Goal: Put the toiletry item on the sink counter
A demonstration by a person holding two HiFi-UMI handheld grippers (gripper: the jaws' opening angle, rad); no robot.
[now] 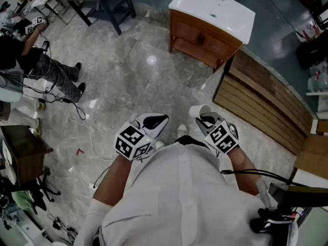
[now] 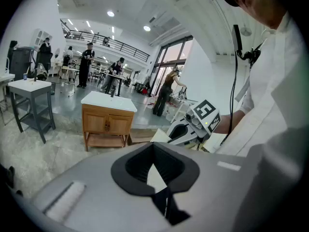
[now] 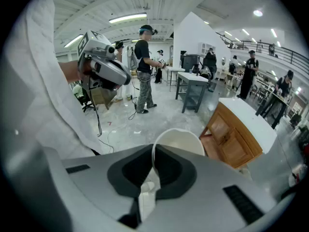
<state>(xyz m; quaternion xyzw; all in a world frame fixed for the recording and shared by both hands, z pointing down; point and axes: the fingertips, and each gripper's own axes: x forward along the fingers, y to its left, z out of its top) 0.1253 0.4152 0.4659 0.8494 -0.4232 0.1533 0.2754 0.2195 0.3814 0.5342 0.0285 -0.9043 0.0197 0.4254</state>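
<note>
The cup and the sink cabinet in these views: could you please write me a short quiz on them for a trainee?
1. True or false: the cup already stands on the sink counter.
2. Which gripper holds the cup? A. left B. right C. neither
3. Fill in: the jaws pinch the cup by its ____.

Key: 1 false, it is held in the air, away from the counter. 2 B, the right gripper. 3 rim.
</note>
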